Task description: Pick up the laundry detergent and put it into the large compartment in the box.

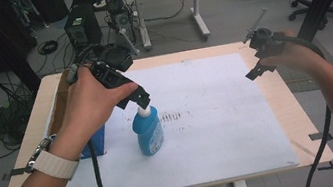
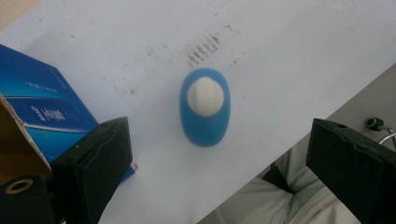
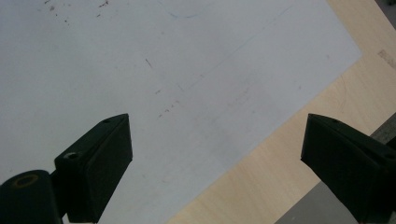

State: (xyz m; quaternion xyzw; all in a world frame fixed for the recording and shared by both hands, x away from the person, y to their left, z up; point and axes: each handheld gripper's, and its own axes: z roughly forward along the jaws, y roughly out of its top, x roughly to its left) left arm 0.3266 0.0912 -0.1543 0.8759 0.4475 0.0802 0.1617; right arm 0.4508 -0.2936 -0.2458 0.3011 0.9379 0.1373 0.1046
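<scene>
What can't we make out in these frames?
- Blue bottle: label print too small and blurred in the high view; from the left gripper view the cap and shoulders hide its sides.
- Blue box: cut off by the frame edge and a left gripper finger; the hand hides it in the high view.

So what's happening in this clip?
A person holds a hand-held gripper in each hand. The left hand-held gripper, jaws wide open, hangs right above the white cap of an upright blue plastic bottle on the white sheet, beside a blue cardboard box. The right hand-held gripper, also open, hovers near the table's far right edge, holding nothing.
</scene>
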